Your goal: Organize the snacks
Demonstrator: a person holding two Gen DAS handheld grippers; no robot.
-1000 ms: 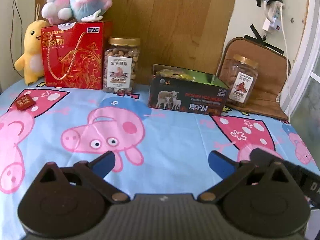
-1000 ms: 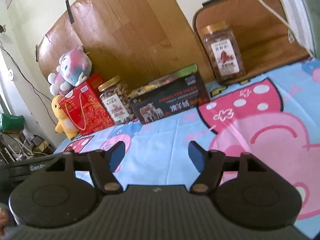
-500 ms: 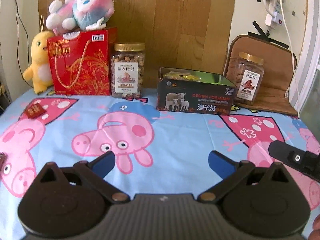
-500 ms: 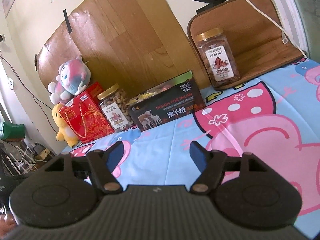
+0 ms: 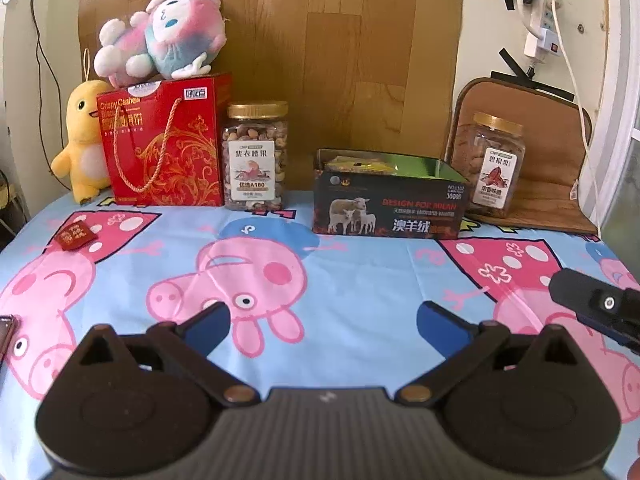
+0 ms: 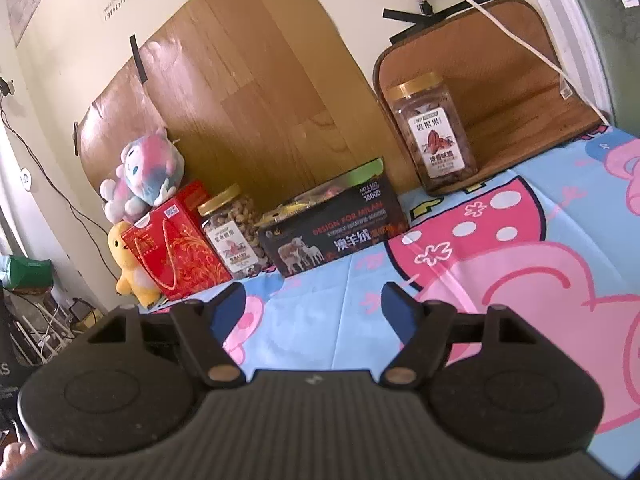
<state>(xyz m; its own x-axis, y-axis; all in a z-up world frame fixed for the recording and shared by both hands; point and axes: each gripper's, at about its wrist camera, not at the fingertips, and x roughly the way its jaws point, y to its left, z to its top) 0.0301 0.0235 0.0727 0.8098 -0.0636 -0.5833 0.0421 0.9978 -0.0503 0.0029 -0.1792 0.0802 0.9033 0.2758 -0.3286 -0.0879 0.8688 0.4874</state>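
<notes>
Red gift box (image 5: 164, 144): upright at the back left of the cartoon-print cloth (image 5: 360, 264), rope handle hanging down its front; contents hidden. A pink-and-blue plush (image 5: 164, 36) lies on its top, a yellow plush (image 5: 82, 136) stands just beside it on the left.
Left jar (image 5: 256, 160): clear, gold lid, full of nuts; just right of the red gift box, against the wooden board (image 5: 340, 48).
Red packet (image 5: 75, 235): small, flat on the cloth, near the left edge and well in front of the gift box.
Open black box (image 5: 388, 200): centre back, lid off, with yellow-wrapped snack packets inside.
Right jar (image 5: 496, 164): clear, gold lid, brown nuts inside; stands on a brown mat (image 5: 552, 196), just right of the black box.
Left gripper (image 5: 322, 318): jaws wide apart, nothing between them, over bare cloth.
Right gripper (image 6: 312, 304): jaws spread wide, holding nothing, well short of the snacks.
</notes>
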